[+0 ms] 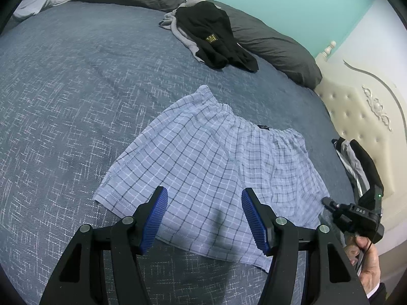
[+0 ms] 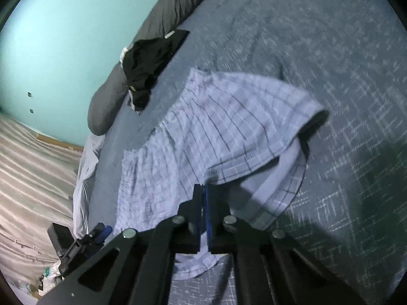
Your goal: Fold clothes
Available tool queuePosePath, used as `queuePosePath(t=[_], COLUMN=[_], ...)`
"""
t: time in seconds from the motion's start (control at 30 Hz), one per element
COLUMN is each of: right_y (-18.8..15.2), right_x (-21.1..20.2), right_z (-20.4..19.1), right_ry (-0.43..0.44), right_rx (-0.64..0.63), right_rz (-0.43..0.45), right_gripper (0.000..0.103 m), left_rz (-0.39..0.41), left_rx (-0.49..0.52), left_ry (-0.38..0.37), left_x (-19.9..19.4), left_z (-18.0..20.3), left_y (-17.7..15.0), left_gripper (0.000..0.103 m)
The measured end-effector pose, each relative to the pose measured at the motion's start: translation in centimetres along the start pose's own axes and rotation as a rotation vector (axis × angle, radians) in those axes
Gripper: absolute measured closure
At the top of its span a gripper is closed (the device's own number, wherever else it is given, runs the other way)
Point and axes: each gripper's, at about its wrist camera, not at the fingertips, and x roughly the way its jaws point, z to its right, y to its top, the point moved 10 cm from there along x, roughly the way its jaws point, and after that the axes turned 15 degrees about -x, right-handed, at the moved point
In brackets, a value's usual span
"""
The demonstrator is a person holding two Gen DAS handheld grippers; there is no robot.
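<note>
Right wrist view: right gripper (image 2: 204, 188) clamped on the hem of the checked shorts (image 2: 216, 117); that leg hem lifted off the bedspread (image 2: 330, 50)
Left gripper (image 1: 204, 218): jaws apart, nothing held; hovering over the shorts' other leg
Shorts: flat mid-bed, waistband towards the dark clothes pile (image 1: 213, 35)
Advice: carry the hem across to the other leg, keep the layers aligned; pin the far leg with the left gripper
</note>
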Motion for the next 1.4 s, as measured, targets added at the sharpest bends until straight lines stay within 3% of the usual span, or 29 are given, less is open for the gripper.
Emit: queuePosePath(t=[0.43, 0.83, 1.03, 1.07, 1.13, 1.4], right_y=[0.2, -0.1, 0.0, 0.2, 0.8, 2.2], right_x=[-0.8, -0.6, -1.5, -1.8, -2.7, -4.5], right_z=[3.9, 4.3, 5.1, 5.3, 6.0, 9.1], right_ry=[-0.03, -0.045, -0.038, -0.036, -0.032, -0.072], right_rx=[0.107, 0.102, 0.165, 0.181, 0.209, 0.268], right_rz=[0.012, 0.006, 0.036, 0.051, 0.09, 0.149], right_gripper=[0.102, 0.102, 0.094, 0.082, 0.072, 0.072], left_rz=[-0.002, -0.006, -0.011, -0.012, -0.012, -0.017], left_rx=[0.001, -0.003, 0.005, 0.005, 0.007, 0.013], left_ry=[0.002, -0.001, -0.005, -0.004, -0.002, 0.003], left_x=[0.1, 0.1, 0.2, 0.2, 0.3, 0.7], left_z=[0.1, 0.0, 0.2, 0.2, 0.3, 0.6], left_y=[-0.1, 0.0, 0.1, 0.0, 0.0, -0.3], left_gripper=[0.038, 0.038, 0.038, 0.038, 0.038, 0.038])
